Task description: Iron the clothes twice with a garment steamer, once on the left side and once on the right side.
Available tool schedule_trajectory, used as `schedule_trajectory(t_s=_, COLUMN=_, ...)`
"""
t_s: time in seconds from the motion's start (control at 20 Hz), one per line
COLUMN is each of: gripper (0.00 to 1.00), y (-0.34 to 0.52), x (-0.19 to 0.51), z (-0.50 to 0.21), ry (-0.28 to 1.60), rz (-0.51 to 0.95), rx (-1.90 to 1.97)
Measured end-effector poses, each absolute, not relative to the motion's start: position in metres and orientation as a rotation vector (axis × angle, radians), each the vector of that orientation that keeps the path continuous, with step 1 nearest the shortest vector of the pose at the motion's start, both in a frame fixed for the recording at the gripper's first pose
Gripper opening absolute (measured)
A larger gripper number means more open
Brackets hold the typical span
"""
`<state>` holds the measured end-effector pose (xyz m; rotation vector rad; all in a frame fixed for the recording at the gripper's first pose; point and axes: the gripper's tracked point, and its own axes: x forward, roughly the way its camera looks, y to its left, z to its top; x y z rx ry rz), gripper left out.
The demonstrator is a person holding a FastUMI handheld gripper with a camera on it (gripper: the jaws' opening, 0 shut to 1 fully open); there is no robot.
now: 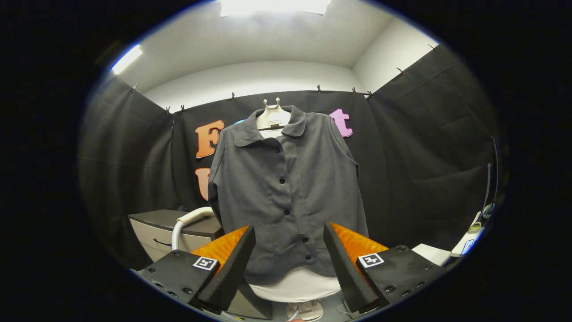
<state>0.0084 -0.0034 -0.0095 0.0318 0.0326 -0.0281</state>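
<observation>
Gripper (pixel 289 264): wedge-shaped jaws spread apart, ribbed inner faces, square b/w marker tags, screws on mounts.

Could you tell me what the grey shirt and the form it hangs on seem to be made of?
The shirt, beyond the open gripper, looks like a matte woven fabric, perhaps cotton blend: it drapes in soft folds without shine. The form looks like smooth moulded plastic, pale and slightly glossy at the neck, though its lower part could be padded.

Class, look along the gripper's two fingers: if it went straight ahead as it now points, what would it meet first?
Probably the grey shirt on its white form, straight beyond the open gripper. Nothing shows between the fingers and the shirt's lower front, though depth is hard to judge in this view.
</observation>
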Motion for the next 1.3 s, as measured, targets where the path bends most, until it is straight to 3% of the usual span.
schedule_trajectory(t_s=0.7, gripper=0.97, y=0.013, x=0.022, z=0.015, ry=-0.016, rz=-0.063, rx=0.015)
schedule_trajectory(t_s=1.0, gripper=0.98, y=0.088, x=0.058, z=0.053, ry=-0.084, rz=0.017, rx=-0.046)
schedule_trajectory(t_s=1.3, gripper=0.98, y=0.222, x=0.113, z=0.077, ry=-0.063, rz=0.237, rx=0.072)
